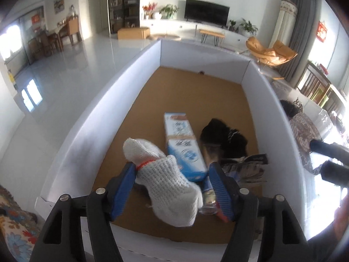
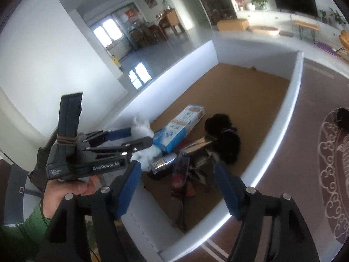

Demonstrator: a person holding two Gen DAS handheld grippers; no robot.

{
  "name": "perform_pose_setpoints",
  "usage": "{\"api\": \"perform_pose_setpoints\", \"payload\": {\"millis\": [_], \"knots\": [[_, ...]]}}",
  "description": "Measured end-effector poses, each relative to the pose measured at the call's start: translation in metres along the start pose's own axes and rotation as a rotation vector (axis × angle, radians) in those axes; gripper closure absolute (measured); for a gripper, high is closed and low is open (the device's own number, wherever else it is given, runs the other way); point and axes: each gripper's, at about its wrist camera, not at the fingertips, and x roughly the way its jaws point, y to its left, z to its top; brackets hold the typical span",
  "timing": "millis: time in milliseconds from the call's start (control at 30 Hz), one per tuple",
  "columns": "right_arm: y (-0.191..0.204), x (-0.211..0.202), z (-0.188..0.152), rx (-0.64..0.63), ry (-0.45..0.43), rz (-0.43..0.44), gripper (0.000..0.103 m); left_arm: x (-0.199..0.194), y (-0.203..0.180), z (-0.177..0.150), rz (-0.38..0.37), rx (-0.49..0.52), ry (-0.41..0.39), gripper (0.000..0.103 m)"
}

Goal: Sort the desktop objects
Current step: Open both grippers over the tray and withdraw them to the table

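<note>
A large white-walled box [image 1: 196,52] with a brown cardboard floor lies below both grippers. Inside lie a blue-and-white carton [image 1: 183,146], a black fluffy item [image 1: 224,137] and silvery packets [image 1: 246,168]. My left gripper [image 1: 172,187] is open; a white knit glove [image 1: 165,181] hangs loose between its blue pads, clear of the right pad. In the right wrist view my right gripper [image 2: 175,172] stands open over the box's near corner [image 2: 250,59], and a blurred dark-red item [image 2: 181,172] sits between the fingers, untouched. There my left gripper [image 2: 139,136] shows beside the glove [image 2: 141,128], the carton [image 2: 178,131] behind it.
A hand in a green sleeve [image 2: 21,229] holds the left gripper. A brown patterned rug [image 2: 333,174] lies right of the box. Floral fabric [image 1: 13,229] shows at the lower left. A shiny white floor, a TV unit and chairs lie beyond the box's far wall.
</note>
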Motion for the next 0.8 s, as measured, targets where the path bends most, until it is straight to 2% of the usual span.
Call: {"api": "perform_pose_setpoints", "payload": {"millis": [67,100,133,200,267,333,467,567,667,800], "knots": [[-0.016,-0.025,-0.006,-0.01,-0.083,-0.106,0.01,-0.009,-0.018,0.005,-0.019,0.025,-0.047,0.026],[-0.029,-0.039,-0.013,-0.004,-0.126,-0.176,0.003,-0.012,-0.027,0.008,-0.025,0.038,-0.058,0.012],[-0.042,-0.049,-0.021,0.008,-0.152,-0.237,0.0,-0.013,-0.041,0.01,-0.023,0.061,-0.071,0.002],[-0.077,-0.068,-0.044,0.052,-0.169,-0.38,0.0,-0.011,-0.059,0.015,-0.004,0.109,-0.083,0.0],[-0.113,-0.081,-0.068,0.128,-0.147,-0.481,0.0,-0.005,-0.077,0.017,0.026,0.151,-0.072,0.0],[-0.145,-0.096,-0.092,0.205,-0.137,-0.537,0.0,-0.001,-0.086,0.018,0.036,0.153,-0.061,0.0],[-0.194,-0.122,-0.135,0.33,-0.126,-0.64,0.0,-0.01,-0.096,0.017,0.003,0.143,-0.073,0.0],[-0.214,-0.13,-0.149,0.404,-0.12,-0.656,0.0,-0.021,-0.114,0.019,-0.028,0.162,-0.094,0.0],[-0.226,-0.13,-0.156,0.452,-0.102,-0.657,0.0,-0.034,-0.14,0.022,-0.097,0.178,-0.112,0.0],[-0.233,-0.119,-0.152,0.431,-0.058,-0.683,0.0,-0.043,-0.189,0.02,-0.227,0.216,-0.108,0.0]]}}
